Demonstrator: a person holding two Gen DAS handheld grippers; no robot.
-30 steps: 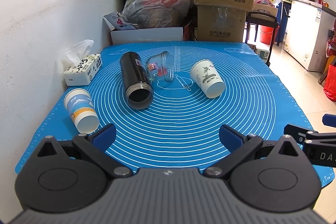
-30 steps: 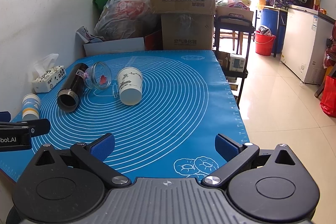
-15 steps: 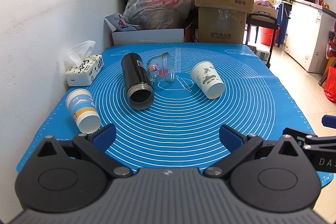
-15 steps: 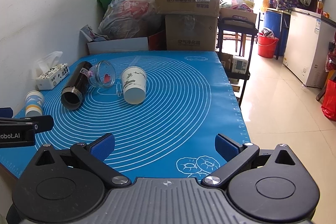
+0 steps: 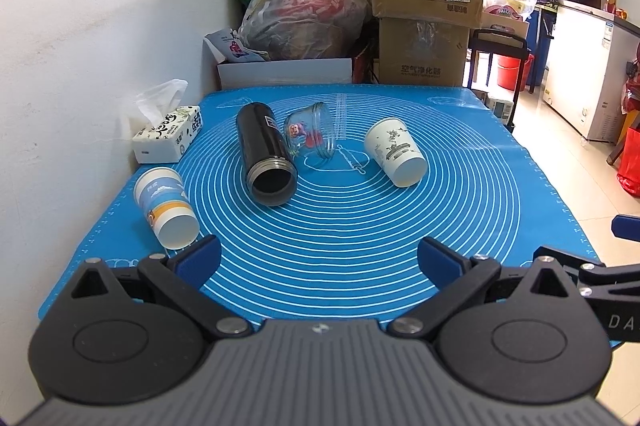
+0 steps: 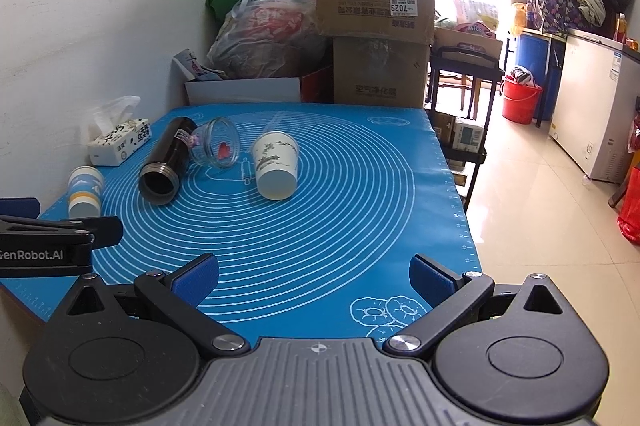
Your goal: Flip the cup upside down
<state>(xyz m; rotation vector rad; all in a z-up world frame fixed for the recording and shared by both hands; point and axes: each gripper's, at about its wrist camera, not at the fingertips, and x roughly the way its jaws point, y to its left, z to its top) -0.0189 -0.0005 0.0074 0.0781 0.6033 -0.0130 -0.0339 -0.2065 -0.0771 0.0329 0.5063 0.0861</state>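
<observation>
Left wrist view, reading left to right across the blue silicone mat (image 5: pixel 360 266) on the worktop: a white tissue box (image 5: pixel 168 140) by the wall, a blue-and-yellow paper cup (image 5: pixel 166 204) lying on its side, a black steel flask (image 5: pixel 264 156) on its side with its mouth toward the camera, a clear glass jar (image 5: pixel 310 136) tipped against it, and a white paper cup with grey print (image 5: pixel 394 150) also on its side. The left claw (image 5: pixel 318 258) is released and empty, well short of every cup; the right claw (image 6: pixel 314 278) is likewise spread wide, holding nothing. Judging by this, the approach step is in hand, with no cup yet picked. Next, one claw should close across a cup's wall, then lift and set it rim-down.
</observation>
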